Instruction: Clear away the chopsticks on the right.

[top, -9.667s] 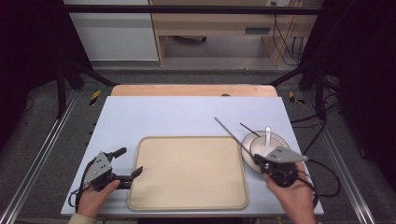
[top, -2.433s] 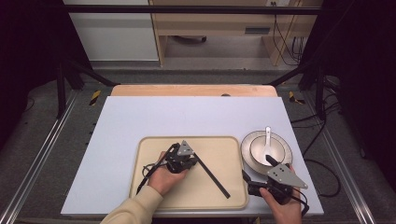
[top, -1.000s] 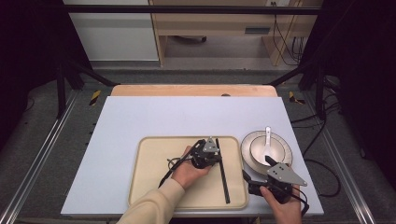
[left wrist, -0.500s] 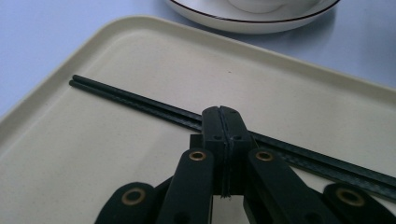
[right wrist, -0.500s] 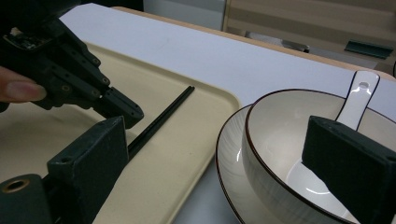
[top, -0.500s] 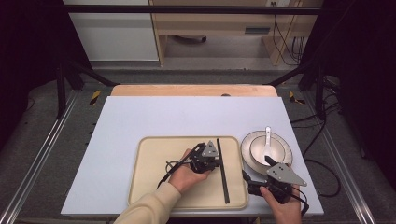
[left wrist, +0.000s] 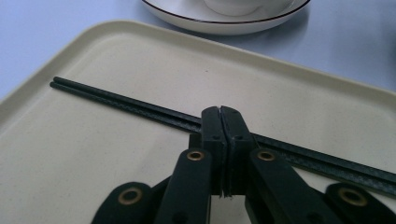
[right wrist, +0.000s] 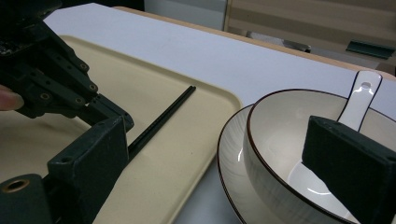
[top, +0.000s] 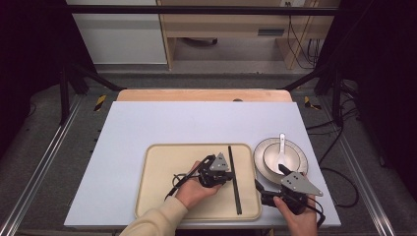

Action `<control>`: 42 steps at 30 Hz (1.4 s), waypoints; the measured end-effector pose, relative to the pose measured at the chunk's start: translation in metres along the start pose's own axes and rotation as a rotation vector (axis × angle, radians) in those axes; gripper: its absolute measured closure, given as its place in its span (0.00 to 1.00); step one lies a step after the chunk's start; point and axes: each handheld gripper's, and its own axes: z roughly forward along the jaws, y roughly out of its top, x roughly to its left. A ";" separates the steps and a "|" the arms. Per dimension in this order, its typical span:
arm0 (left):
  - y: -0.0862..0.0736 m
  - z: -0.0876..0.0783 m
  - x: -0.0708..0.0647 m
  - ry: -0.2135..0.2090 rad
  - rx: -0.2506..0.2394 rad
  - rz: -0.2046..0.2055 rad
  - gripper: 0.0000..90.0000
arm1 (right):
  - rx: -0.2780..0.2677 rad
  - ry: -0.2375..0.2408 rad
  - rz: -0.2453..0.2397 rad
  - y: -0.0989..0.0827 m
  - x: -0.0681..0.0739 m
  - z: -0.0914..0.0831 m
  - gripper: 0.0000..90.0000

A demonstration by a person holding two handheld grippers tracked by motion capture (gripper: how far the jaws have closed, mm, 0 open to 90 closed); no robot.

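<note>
A pair of black chopsticks lies on the beige tray, parallel to its right rim. My left gripper is over the tray with its jaws shut on each other; the tips rest against the near side of the chopsticks without clasping them. My right gripper hovers at the table's front right, open and holding nothing. In the right gripper view its jaws straddle the rim of a white bowl that stands on a plate and holds a white spoon.
The bowl on its plate stands just right of the tray, very close to its rim. The tray lies near the front edge of the pale blue tabletop. Cables trail from both grippers.
The chopsticks, at first up in the right gripper, now lie on the tray. The shut left gripper crossed the tray and swung them from slanted to parallel with the right rim.
</note>
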 end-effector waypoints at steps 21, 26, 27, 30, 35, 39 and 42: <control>-0.005 -0.030 0.006 0.062 -0.132 -0.015 0.48 | 0.003 0.000 -0.010 0.000 0.001 0.001 0.08; -0.004 -0.033 0.005 0.075 -0.153 -0.001 0.36 | 0.003 0.001 -0.010 0.000 0.002 0.001 0.08; -0.004 -0.034 0.004 0.086 -0.171 -0.001 0.31 | 0.003 0.001 -0.011 0.000 0.002 0.001 0.08; -0.004 -0.035 0.004 0.106 -0.183 0.008 0.18 | 0.004 0.001 -0.016 0.000 0.002 0.001 0.08; -0.004 -0.039 0.002 0.110 -0.200 0.019 0.08 | 0.006 0.001 -0.023 0.000 0.002 0.001 0.08; -0.005 -0.044 0.003 0.107 -0.210 0.016 0.08 | 0.004 -0.002 -0.022 0.000 0.002 0.001 0.07; -0.007 -0.050 0.003 0.103 -0.225 0.014 0.07 | -0.001 0.005 -0.008 0.000 0.002 0.000 0.07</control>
